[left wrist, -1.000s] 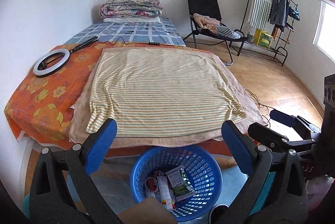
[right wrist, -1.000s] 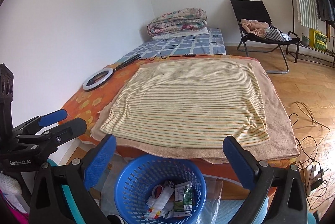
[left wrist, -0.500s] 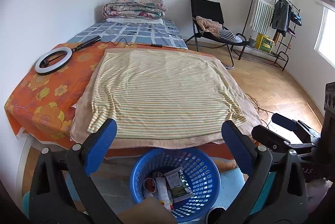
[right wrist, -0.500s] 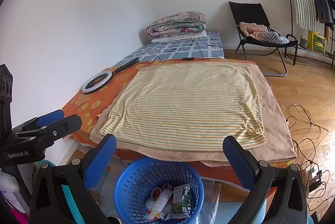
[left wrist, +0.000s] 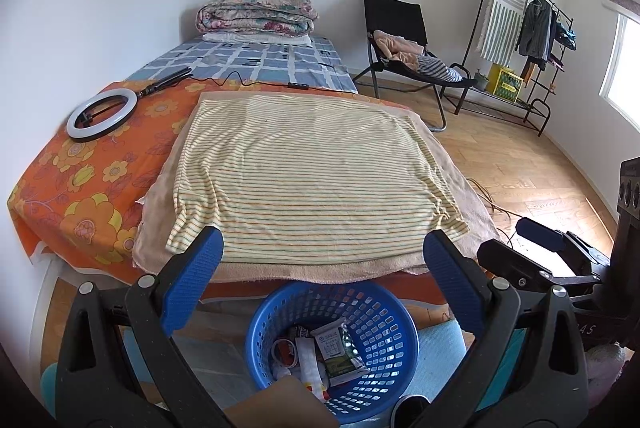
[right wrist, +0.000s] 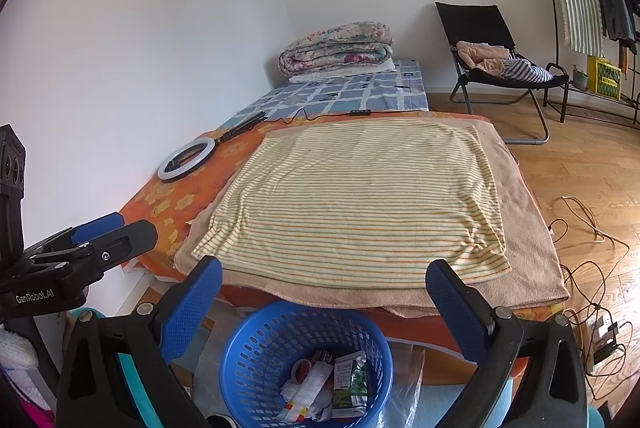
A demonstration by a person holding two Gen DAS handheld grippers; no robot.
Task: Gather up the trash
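The bed point(left wrist: 96, 188) filled both views, with a striped sheet point(left wrist: 312, 180) spread flat over a tan towel point(right wrist: 528, 248); nothing that looked like trash lay on it. A ring light point(left wrist: 102, 114) rested on the orange cover near the wall.

At the foot of the bed, on the floor, stood the blue basket point(left wrist: 384, 312), and the trash was inside it: a green-and-white packet point(left wrist: 336, 348), a long white wrapper point(right wrist: 308, 384) and a small roll of tape point(right wrist: 302, 368), lying loose on one another.

The left gripper point(left wrist: 320, 288) and right gripper point(right wrist: 322, 302) both hung above the basket with fingers spread wide and nothing between them (each also showed at the edge of the other's view).

By my judgement the packets would be very light, soft and crinkly, and somewhat slick, so a pinch on a flat edge or corner would suit better than a squeeze across the middle. The basket itself looked light and stiff enough to take by its rim.
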